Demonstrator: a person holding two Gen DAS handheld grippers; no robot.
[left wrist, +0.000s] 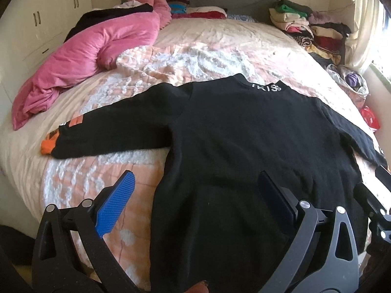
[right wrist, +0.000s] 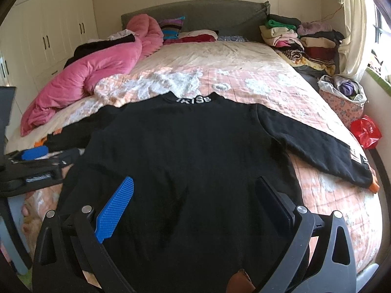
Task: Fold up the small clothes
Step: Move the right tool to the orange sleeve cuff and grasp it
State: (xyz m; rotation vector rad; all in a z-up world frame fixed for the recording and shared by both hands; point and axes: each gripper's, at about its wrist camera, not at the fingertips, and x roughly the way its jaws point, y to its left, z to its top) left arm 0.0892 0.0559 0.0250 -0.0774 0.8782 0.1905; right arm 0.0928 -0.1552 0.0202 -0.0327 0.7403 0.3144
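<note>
A black long-sleeved sweater (left wrist: 244, 134) (right wrist: 190, 146) with white letters at the collar lies spread flat on the bed, both sleeves stretched out sideways, orange cuffs (left wrist: 47, 146) (right wrist: 374, 186) at their ends. My left gripper (left wrist: 195, 180) hovers open above the sweater's lower left edge, one blue pad (left wrist: 117, 202) over the bedspread, the other over the black cloth. My right gripper (right wrist: 195, 183) hangs open over the sweater's lower middle, nothing between its fingers. The left gripper also shows at the left of the right wrist view (right wrist: 36, 156).
A pink quilt (left wrist: 80, 56) (right wrist: 85, 78) lies bunched at the bed's far left. Stacks of folded clothes (left wrist: 308, 26) (right wrist: 300, 39) fill the far right corner by the headboard. A floral bag (right wrist: 342, 100) and a red bag (right wrist: 365, 131) sit at the right. White wardrobes (right wrist: 48, 29) stand on the left.
</note>
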